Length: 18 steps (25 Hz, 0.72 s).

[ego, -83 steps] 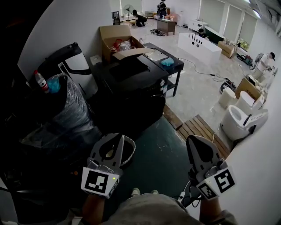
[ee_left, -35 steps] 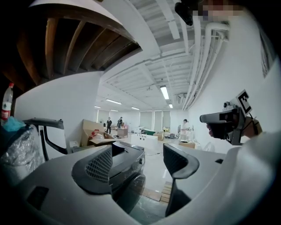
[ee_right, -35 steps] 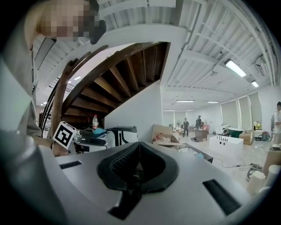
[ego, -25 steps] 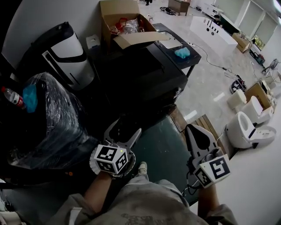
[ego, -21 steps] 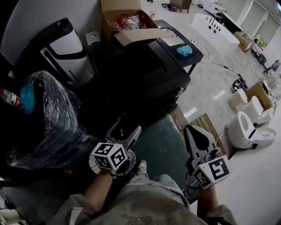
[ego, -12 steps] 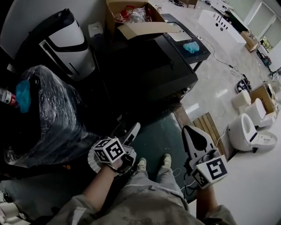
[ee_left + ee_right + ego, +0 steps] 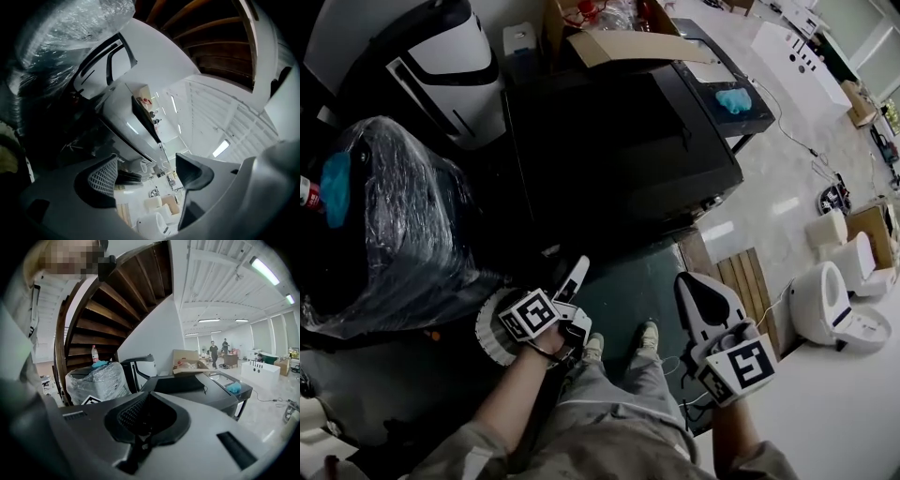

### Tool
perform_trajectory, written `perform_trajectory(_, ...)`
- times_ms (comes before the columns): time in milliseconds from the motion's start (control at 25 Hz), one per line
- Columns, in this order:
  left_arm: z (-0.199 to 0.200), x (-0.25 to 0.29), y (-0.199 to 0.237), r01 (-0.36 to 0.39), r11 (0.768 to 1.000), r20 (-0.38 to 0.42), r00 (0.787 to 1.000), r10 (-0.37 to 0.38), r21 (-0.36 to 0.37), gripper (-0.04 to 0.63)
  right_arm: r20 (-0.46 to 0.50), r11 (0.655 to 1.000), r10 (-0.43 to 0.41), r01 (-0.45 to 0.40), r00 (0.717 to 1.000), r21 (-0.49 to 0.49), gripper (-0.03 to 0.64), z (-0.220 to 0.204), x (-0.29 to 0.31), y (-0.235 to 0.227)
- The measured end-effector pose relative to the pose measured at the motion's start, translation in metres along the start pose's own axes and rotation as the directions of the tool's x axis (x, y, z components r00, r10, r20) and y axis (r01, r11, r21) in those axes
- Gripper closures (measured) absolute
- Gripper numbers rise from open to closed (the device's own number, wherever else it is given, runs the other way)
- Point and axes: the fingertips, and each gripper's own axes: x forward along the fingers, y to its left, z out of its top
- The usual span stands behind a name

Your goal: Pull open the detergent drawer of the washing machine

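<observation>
Black boxy washing machine [image 7: 614, 141], upright, front in shadow; drawer indiscernible.

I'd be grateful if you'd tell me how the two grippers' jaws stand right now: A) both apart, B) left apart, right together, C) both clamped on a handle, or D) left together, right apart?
B: the left gripper shows its jaws apart with only the room beyond between them, while the right gripper shows its jaws pressed together with nothing held.
</observation>
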Motion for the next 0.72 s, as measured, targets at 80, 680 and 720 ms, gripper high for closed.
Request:
perform_trajectory(80,-0.003,0.008,0.012,-0.021,0.999,0.029,0.999,0.022,-0.045,0.209,-0.024,1.000,0.014,-0.015,1.000,-0.006,0.586,-0.008,0.006,-0.011)
perform_trajectory(680,-0.009,0.037,0.073,0.010,0.947,0.329,0.939,0.102,-0.322,0.188,-0.167,0.962,0.261,-0.270,0.951,-0.031,0.586,-0.057,0.055,-0.042)
perform_trajectory(720,-0.009,0.038,0.074,0.034,0.940,0.355,0.930,0.094,-0.340,0.186,-0.177,0.958,0.272,-0.283,0.946,-0.037,0.586,-0.061,0.058,-0.042)
